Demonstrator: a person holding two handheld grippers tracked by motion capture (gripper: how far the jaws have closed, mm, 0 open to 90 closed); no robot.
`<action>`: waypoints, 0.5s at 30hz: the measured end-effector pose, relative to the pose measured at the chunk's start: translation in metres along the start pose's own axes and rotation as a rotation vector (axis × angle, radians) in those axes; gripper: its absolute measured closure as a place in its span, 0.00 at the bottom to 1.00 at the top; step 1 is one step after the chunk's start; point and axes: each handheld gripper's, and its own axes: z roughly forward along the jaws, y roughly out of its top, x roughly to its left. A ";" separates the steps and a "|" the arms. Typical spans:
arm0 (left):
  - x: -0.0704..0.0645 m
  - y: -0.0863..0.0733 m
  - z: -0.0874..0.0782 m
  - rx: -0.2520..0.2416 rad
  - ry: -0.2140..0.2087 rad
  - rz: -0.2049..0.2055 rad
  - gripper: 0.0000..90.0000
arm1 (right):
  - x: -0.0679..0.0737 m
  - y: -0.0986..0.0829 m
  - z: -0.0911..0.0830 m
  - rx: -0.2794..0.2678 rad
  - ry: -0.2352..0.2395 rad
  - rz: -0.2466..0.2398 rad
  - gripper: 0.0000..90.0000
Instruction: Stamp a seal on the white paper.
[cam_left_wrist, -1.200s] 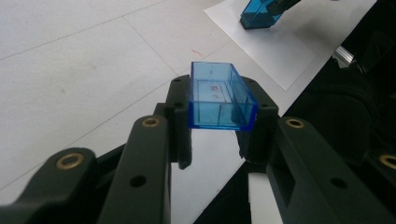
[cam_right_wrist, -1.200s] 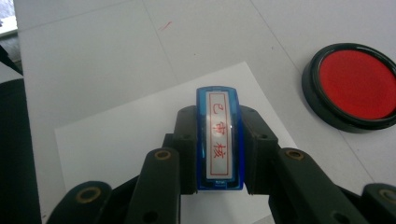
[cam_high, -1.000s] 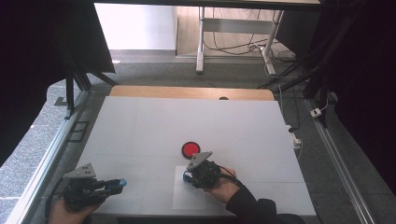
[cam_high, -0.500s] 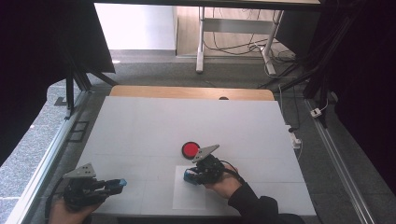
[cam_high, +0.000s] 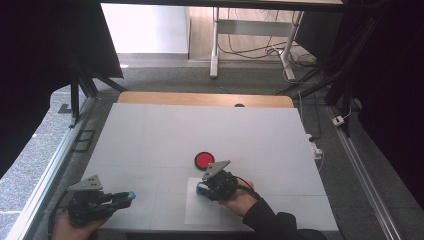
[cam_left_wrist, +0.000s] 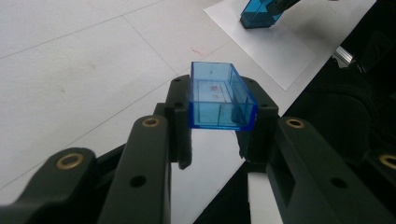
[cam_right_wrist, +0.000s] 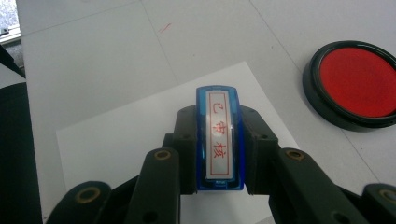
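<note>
My right gripper (cam_high: 202, 189) is shut on a blue stamp (cam_right_wrist: 219, 154), whose white label with red characters faces the right gripper view. It holds the stamp over the upper part of a white paper sheet (cam_high: 200, 212); from here I cannot tell whether stamp and paper touch. A round red ink pad (cam_high: 204, 160) in a black case lies just beyond the sheet. At the table's near left corner my left gripper (cam_high: 128, 196) is shut on a clear blue stamp cap (cam_left_wrist: 212, 81), open side up, held above the table.
The white table top (cam_high: 200, 130) has a wooden strip (cam_high: 200, 99) along its far edge. Black curtains hang at both sides, and metal rails run beside the table. Cables and a desk frame lie on the floor beyond.
My right gripper has shifted slightly and tilted over the paper near the ink pad, still holding the stamp. The left gripper has stayed put with the cap.
</note>
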 end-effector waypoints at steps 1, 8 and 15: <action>0.000 0.000 0.000 0.001 0.000 0.000 0.76 | 0.000 0.000 0.000 -0.002 0.001 0.002 0.79; 0.000 0.000 0.000 0.000 -0.001 0.000 0.76 | -0.003 -0.001 0.000 -0.008 0.019 0.018 0.79; 0.000 0.000 0.000 0.000 0.001 0.001 0.76 | -0.004 0.000 -0.001 -0.006 0.022 0.021 0.79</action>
